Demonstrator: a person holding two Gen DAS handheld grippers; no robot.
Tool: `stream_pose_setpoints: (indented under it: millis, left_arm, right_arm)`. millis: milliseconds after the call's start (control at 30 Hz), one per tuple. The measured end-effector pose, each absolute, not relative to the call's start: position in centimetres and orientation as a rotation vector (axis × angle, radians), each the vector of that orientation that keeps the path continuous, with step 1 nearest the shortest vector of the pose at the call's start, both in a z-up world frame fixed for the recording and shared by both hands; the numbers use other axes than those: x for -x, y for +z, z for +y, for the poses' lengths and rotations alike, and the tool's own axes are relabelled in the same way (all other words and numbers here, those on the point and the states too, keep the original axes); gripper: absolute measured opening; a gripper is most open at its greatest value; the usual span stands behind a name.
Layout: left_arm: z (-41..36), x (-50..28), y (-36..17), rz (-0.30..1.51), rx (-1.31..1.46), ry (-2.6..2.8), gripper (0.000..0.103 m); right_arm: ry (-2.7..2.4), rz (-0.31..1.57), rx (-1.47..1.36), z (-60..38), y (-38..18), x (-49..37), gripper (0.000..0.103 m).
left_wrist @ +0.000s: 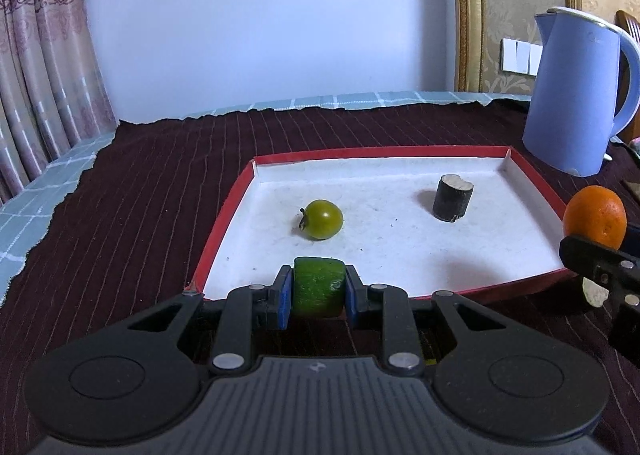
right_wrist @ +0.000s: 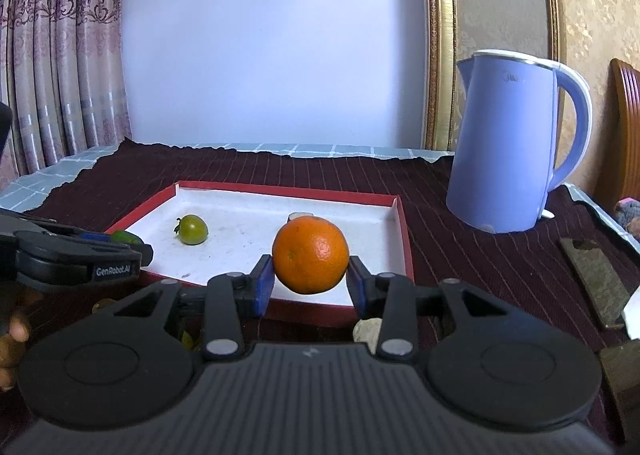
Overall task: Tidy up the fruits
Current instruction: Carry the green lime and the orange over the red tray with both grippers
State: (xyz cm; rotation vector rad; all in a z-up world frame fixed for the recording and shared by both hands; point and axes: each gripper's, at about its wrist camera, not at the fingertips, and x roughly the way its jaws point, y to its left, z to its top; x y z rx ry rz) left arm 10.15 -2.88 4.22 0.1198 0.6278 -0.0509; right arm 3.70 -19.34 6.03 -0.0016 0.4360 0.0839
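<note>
Your left gripper [left_wrist: 318,297] clamps a green fruit chunk [left_wrist: 318,291] at the tray's [left_wrist: 224,235] near edge, your right gripper [right_wrist: 310,281] pinches the orange [right_wrist: 310,253] just short of that edge — both probably poised for dropping in. A green tomato [left_wrist: 322,219] and a dark cut piece [left_wrist: 452,197] already lie inside. The tray sits on a dark striped cloth [left_wrist: 160,183] over the tabletop, a blue kettle [right_wrist: 508,143] at its far right, curtains [right_wrist: 52,55] left

Both cameras sit low behind their own fingers, facing the back wall. The left one looks close over the tray [left_wrist: 532,191]; both share the tray and the kettle [right_wrist: 508,143].
</note>
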Motion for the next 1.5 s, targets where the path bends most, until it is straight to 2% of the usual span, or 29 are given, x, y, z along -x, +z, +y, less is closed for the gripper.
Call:
stream_pose_setpoints:
  millis: [1500]
  left_arm:
    - [-5.0,-16.8,4.2,0.678,-0.207,0.042,0.026]
  right_arm:
    - [0.046,0.436,0.04,-20.2,7.5,-9.0,0.037]
